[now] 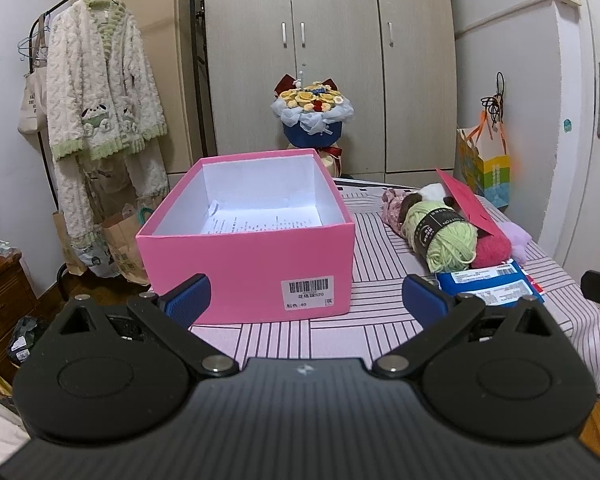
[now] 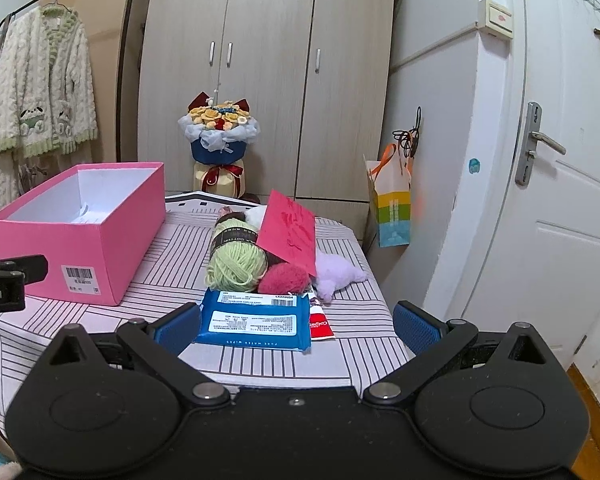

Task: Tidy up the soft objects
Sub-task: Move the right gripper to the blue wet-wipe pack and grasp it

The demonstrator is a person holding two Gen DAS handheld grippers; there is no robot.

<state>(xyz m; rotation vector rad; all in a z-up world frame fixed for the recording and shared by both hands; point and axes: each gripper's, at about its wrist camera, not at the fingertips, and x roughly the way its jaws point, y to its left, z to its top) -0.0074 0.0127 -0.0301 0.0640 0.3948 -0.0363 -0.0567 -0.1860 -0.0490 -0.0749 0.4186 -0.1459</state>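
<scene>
- I'm holding both grippers — left (image 1: 306, 294), right (image 2: 296, 322) — wide open, empty.
- Yarn (image 2: 236, 264) and pompom (image 2: 284, 280) are sitting beside the pink box (image 2: 80, 240), under a red card (image 2: 290, 230).
- Risk I'm seeing — card sliding off on the grab.

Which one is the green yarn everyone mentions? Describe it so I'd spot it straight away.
Start at the open pink cardboard box on the striped tablecloth, then look to the pile of soft things beside it. The pale green ball of yarn lies at the pile's near edge, touching a fuzzy dark pink pompom. Only it wears a black paper band.
</scene>
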